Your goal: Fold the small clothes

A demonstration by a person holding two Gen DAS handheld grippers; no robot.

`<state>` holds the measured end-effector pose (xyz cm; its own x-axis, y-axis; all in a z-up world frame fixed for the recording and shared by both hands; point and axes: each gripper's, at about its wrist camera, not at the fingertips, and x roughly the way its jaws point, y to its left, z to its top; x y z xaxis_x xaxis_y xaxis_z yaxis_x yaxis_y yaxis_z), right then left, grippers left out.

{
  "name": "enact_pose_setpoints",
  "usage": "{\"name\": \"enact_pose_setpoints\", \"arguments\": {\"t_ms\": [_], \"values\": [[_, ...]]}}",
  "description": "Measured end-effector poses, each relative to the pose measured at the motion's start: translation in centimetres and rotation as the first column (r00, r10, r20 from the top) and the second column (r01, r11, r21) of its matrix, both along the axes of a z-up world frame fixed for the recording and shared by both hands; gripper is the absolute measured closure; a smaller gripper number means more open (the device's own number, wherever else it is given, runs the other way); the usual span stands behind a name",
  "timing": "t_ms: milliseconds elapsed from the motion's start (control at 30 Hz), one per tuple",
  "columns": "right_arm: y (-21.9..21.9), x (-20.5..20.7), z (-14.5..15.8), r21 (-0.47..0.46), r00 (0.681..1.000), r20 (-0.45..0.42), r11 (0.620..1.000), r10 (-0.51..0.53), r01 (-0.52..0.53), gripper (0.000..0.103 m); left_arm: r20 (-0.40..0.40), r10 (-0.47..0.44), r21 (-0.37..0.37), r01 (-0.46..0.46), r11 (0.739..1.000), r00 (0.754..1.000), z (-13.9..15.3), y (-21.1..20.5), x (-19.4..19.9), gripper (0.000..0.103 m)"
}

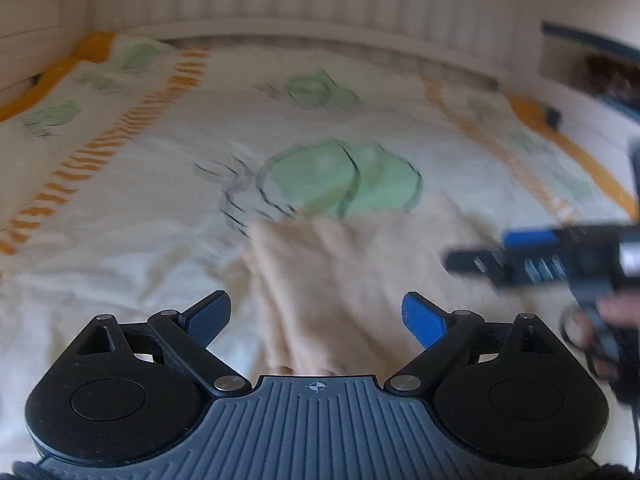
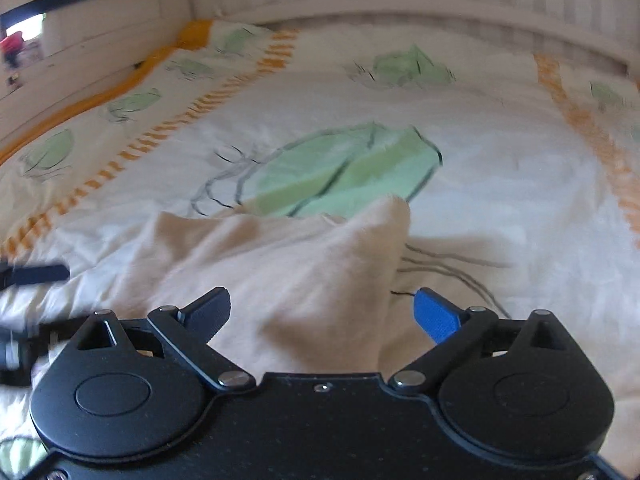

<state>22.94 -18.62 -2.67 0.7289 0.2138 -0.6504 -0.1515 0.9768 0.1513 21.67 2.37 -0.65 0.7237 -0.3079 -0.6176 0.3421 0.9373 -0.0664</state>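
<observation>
A small beige garment (image 1: 348,276) lies rumpled on the bed; it also shows in the right wrist view (image 2: 288,268). My left gripper (image 1: 318,316) is open, its blue pads wide apart above the garment's near part, holding nothing. My right gripper (image 2: 322,312) is open too, just above the garment's near right part, with one raised corner (image 2: 394,210) ahead of it. The right gripper also shows from the side, blurred, in the left wrist view (image 1: 472,258), over the garment's right edge. The left gripper's dark finger shows at the left edge of the right wrist view (image 2: 36,274).
The bed cover (image 1: 160,216) is white with green leaf prints (image 1: 340,176) and orange stripes (image 1: 100,152). A white slatted headboard (image 1: 320,4) runs along the far side. White side rails stand left (image 2: 80,48) and right (image 1: 580,80).
</observation>
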Motion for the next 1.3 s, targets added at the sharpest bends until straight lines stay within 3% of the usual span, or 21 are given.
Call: {"name": "enact_pose_setpoints", "arguments": {"t_ms": [133, 233, 300, 433, 567, 700, 1000, 1100, 1167, 1233, 1300], "values": [[-1.2, 2.1, -2.3, 0.079, 0.995, -0.091, 0.996, -0.027, 0.034, 0.004, -0.111, 0.046, 0.085, -0.036, 0.996, 0.993, -3.3, -0.8, 2.0, 0.009], [-2.2, 3.8, -3.8, 0.159, 0.989, -0.139, 0.985, -0.043, 0.065, 0.0, -0.192, 0.082, -0.05, -0.093, 0.994, 0.978, -4.5, 1.4, 2.9, 0.007], [-2.4, 4.7, -3.9, 0.165, 0.99, -0.131, 0.984, -0.043, 0.064, 0.0, -0.2, 0.101, -0.072, -0.118, 0.99, 0.974, -4.6, 2.4, 3.0, 0.007], [-2.8, 7.1, -3.9, 0.136, 0.989, -0.147, 0.99, -0.025, 0.045, 0.0, -0.195, 0.111, -0.059, -0.125, 0.99, 0.975, -4.6, 2.9, 2.8, 0.007], [-4.1, 8.4, -3.5, 0.172, 0.982, -0.179, 0.981, -0.058, 0.09, 0.001, -0.197, 0.125, -0.035, -0.135, 0.99, 0.972, -4.3, 2.2, 2.7, 0.007], [-6.7, 6.7, -2.6, 0.313, 0.978, -0.192, 0.94, -0.08, 0.138, 0.001, -0.213, 0.152, -0.048, -0.165, 0.985, 0.965, -3.9, 2.9, 2.7, 0.007], [-10.0, -0.2, -3.2, 0.476, 0.982, -0.173, 0.879, 0.074, 0.017, 0.001, -0.24, 0.217, -0.055, -0.237, 0.97, 0.946, -3.5, 4.3, 2.6, 0.006], [-9.7, 0.3, -3.6, 0.515, 0.977, -0.165, 0.857, 0.133, -0.03, 0.001, -0.254, 0.206, -0.1, -0.237, 0.966, 0.945, -3.3, 4.3, 2.5, 0.008], [-9.4, 0.6, -3.9, 0.536, 0.974, -0.154, 0.842, 0.164, -0.057, 0.001, -0.265, 0.163, -0.198, -0.219, 0.955, 0.95, -3.0, 4.8, 2.2, 0.009], [-9.1, 1.0, -4.1, 0.564, 0.971, -0.14, 0.822, 0.193, -0.082, 0.0, -0.282, 0.107, -0.315, -0.197, 0.928, 0.953, -3.0, 5.5, 1.7, 0.008], [-9.0, 1.5, -4.5, 0.597, 0.967, -0.135, 0.797, 0.215, -0.094, 0.0, -0.326, 0.082, -0.333, -0.195, 0.923, 0.942, -3.6, 5.6, 1.8, 0.008]]}}
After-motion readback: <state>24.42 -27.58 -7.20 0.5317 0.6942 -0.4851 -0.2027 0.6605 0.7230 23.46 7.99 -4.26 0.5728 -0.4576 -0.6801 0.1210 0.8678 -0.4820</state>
